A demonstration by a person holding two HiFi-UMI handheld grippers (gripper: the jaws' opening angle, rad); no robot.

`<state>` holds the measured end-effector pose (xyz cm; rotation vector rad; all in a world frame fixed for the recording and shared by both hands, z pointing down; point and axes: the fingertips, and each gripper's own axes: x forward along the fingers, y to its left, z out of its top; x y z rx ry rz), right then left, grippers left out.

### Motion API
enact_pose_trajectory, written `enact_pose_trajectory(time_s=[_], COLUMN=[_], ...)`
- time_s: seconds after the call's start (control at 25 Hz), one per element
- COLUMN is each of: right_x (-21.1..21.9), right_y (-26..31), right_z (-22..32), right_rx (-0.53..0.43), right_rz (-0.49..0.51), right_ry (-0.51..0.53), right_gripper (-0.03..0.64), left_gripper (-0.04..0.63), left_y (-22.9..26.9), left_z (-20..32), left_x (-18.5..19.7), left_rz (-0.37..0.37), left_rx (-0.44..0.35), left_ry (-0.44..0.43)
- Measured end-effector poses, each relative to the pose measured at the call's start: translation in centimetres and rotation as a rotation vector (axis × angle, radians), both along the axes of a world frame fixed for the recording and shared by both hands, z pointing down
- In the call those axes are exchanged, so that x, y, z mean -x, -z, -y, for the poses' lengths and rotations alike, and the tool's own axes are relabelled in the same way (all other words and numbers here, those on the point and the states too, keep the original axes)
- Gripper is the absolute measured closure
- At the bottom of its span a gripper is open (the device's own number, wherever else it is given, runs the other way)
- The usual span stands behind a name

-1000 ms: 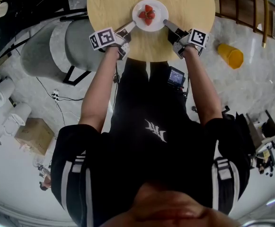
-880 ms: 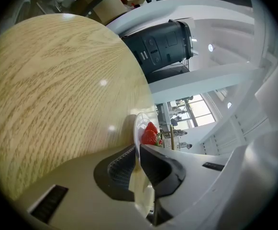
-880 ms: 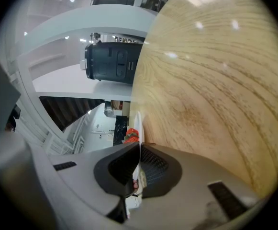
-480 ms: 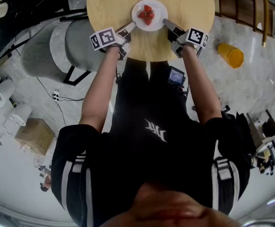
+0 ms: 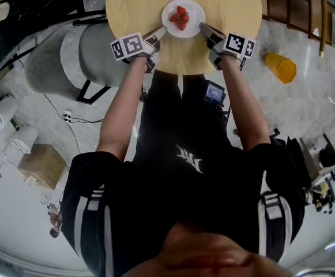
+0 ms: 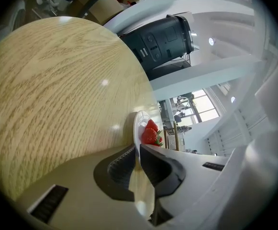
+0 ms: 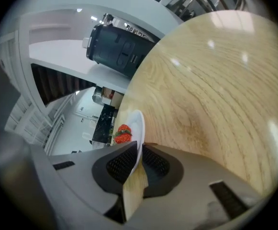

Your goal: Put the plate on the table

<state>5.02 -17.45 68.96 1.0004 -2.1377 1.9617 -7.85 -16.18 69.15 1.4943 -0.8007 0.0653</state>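
Right gripper [image 7: 139, 150] has just been opening its jaws. They now stand narrowly apart, with the rim of the plate [image 7: 138, 122] loose in the slot between them. Left gripper [image 6: 138, 150] pinches the opposite rim. From each claw the plate lies straight ahead of the tips, apparently resting on the table [image 5: 138, 4], with strawberries [image 5: 180, 17] just past the rim. Being round, it has no long axis. I judge that release hinges on each claw backing out along its own jaw line, away from the plate's centre.
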Motion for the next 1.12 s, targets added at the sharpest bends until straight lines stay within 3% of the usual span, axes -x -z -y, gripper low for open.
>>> enact_pose_trajectory(time_s=[0.48,1.12], right_x=[-0.2,-0.8], right_y=[-0.3,-0.5], right_z=[0.5,1.0], right_rx=[-0.137,-0.275], right_rz=[-0.292,-0.484], right_ry=[0.159,0.254], right_gripper=[0.555,0.531], left_gripper=[0.559,0.525], left_y=[-0.3,-0.4], left_z=[-0.7,-1.0], left_x=[-0.4,-0.8], left_rz=[0.043,0.152], left_rx=[-0.001,-0.041], left_ry=[-0.043,-0.137])
